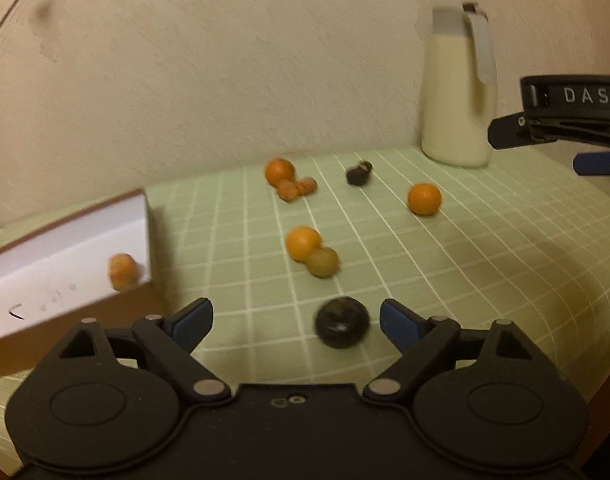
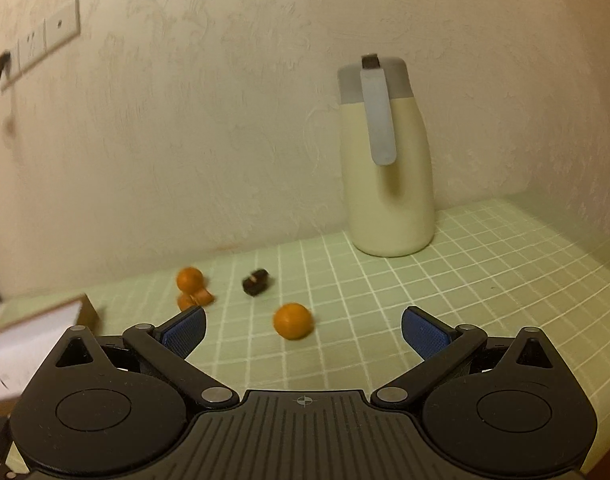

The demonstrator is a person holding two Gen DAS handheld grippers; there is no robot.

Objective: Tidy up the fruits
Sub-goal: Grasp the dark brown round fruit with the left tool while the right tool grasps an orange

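Observation:
Fruits lie scattered on a green checked tablecloth. My left gripper is open, with a dark round fruit on the cloth between its fingers, nearer the right one. An orange fruit touches a yellowish one. Farther off are another orange fruit, an orange cluster and a small dark fruit. One orange fruit lies in the white box at left. My right gripper is open and empty, with an orange fruit ahead of it.
A cream jug with a grey lid stands at the back by the wall; it also shows in the right wrist view. The right gripper's body juts in at the right edge of the left view. The table edge drops off at the right.

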